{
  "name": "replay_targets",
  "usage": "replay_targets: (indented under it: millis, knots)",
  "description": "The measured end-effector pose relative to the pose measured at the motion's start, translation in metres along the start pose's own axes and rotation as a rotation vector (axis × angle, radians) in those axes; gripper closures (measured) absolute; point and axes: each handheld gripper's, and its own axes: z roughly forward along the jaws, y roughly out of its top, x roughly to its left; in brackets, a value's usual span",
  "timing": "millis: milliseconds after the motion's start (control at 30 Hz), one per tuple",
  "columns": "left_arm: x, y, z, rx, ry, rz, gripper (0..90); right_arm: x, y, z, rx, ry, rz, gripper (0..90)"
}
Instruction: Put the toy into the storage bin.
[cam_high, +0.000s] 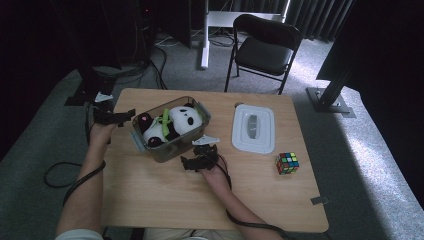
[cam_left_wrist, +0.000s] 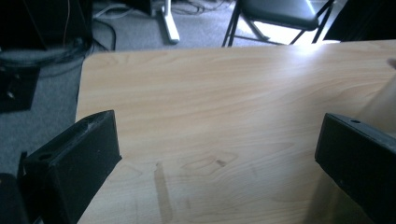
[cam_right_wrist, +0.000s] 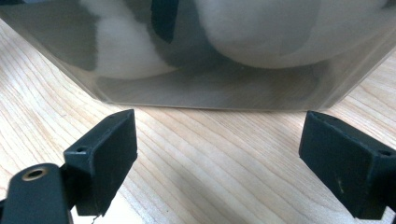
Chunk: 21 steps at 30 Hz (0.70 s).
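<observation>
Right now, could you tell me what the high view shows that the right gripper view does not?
The high view adds the white rectangular lid, the multicoloured puzzle cube, the black folding chair and the left tongs, open by the table's left edge. The right gripper view adds the open right tongs with bare wood between their jaws. Both share the clear plastic box, its black-and-white plush panda and the light wooden table.

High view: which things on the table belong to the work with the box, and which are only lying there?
In the job:
clear plastic box
black-and-white plush panda inside it
white rectangular lid
left claw
right claw

Lying about:
multicoloured puzzle cube
black folding chair
</observation>
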Motion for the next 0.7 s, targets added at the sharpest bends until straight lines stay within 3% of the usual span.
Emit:
replay_targets:
  millis: [100,200,367,433,533,700]
  knots:
    - [0.005,-0.007,0.011,0.026,0.027,0.003,0.6,-0.001,-0.001,0.0,0.003,-0.001,0.0,11.2]
    - [0.009,-0.016,0.022,0.016,0.025,-0.038,0.7,-0.002,-0.002,0.0,0.005,-0.004,0.007,11.2]
    - [0.009,-0.026,0.037,0.058,0.034,-0.013,0.6,-0.006,-0.003,-0.001,0.009,-0.01,0.007,11.2]
    - [0.007,-0.029,0.042,0.069,0.03,0.001,0.6,-0.008,-0.004,-0.001,0.01,-0.015,0.011,11.2]
    - [0.002,-0.031,0.049,0.05,0.0,-0.023,0.6,-0.012,-0.006,-0.002,0.01,-0.023,0.021,11.2]
    - [-0.003,-0.031,0.051,0.057,-0.021,-0.006,0.7,-0.017,-0.009,-0.004,0.02,-0.031,0.028,11.2]
